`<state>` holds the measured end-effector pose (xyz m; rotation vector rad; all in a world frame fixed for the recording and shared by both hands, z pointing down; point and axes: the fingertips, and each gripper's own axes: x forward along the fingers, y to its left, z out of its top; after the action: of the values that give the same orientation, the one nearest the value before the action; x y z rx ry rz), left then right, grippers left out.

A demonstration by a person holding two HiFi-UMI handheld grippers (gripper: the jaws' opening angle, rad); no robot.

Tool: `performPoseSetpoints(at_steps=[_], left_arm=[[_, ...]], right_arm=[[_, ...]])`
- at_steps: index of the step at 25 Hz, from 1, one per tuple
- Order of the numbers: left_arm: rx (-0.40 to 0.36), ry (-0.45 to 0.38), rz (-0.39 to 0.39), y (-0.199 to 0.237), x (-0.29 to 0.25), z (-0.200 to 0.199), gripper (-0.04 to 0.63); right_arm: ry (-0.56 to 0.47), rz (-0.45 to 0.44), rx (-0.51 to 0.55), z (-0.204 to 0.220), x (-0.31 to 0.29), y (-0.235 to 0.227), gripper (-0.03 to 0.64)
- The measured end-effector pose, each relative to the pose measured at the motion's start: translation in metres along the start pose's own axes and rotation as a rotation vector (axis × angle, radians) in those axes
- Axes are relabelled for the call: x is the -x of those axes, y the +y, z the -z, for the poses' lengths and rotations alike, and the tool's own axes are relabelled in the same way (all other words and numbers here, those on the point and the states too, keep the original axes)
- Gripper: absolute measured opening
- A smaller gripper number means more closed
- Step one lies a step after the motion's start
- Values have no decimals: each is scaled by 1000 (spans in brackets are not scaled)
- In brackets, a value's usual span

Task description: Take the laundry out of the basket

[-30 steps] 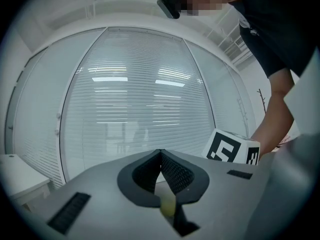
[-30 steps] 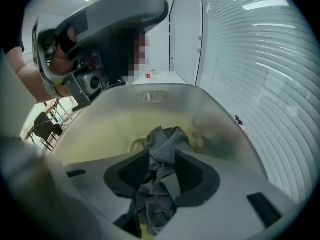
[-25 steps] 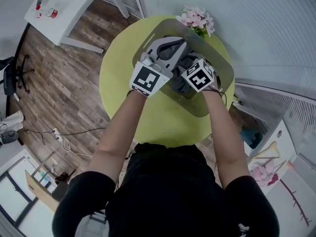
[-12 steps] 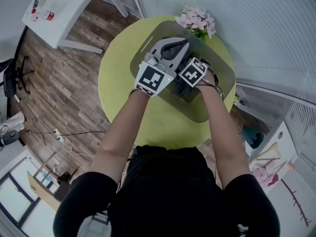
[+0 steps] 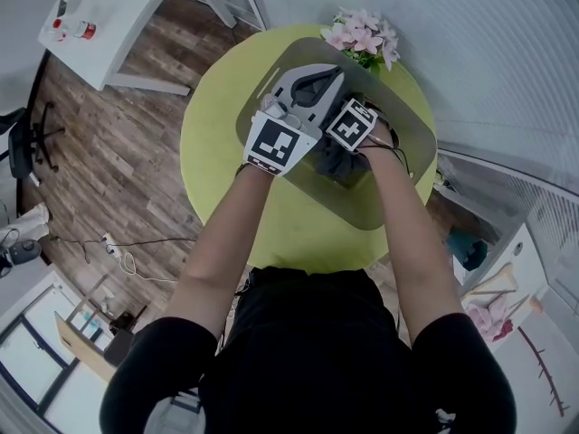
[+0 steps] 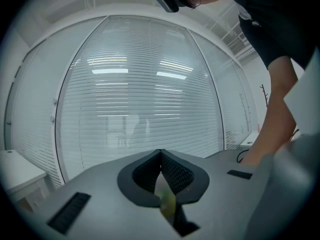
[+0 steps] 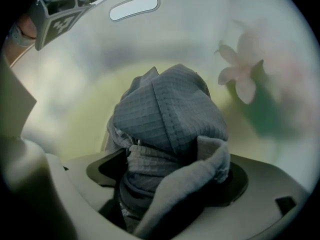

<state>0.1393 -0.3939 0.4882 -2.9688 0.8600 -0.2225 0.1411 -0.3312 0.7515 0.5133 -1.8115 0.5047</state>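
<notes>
Surface [image 5: 208, 143] green | right gripper [image 7: 170, 176] jaws opening, cloth [image 7: 167, 109] between | left gripper [image 6: 161, 156] jaws together, empty | advice: bite deep, lift clear of basket [image 5: 404, 156]

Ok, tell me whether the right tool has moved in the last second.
Yes: in the head view the right tool shifted toward the flowers, away from the basket's near rim. Its jaws are opening, grey laundry between them.

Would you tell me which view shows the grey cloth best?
The right gripper view: the cloth fills its centre, weave clear, between the opening jaws of the right gripper. The head view shows only a dark bunch in the basket; the left gripper view shows none.
</notes>
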Motion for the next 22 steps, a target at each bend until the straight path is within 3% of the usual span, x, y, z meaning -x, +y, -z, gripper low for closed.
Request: performPoseSetpoints(at_steps=[15, 22], left_arm=[[8, -9, -29, 7, 3, -4, 9], [-3, -60, -42, 3, 12, -24, 9]], right_arm=[[25, 3, 4, 1, -30, -5, 439], [67, -5, 46, 9, -18, 2, 380]])
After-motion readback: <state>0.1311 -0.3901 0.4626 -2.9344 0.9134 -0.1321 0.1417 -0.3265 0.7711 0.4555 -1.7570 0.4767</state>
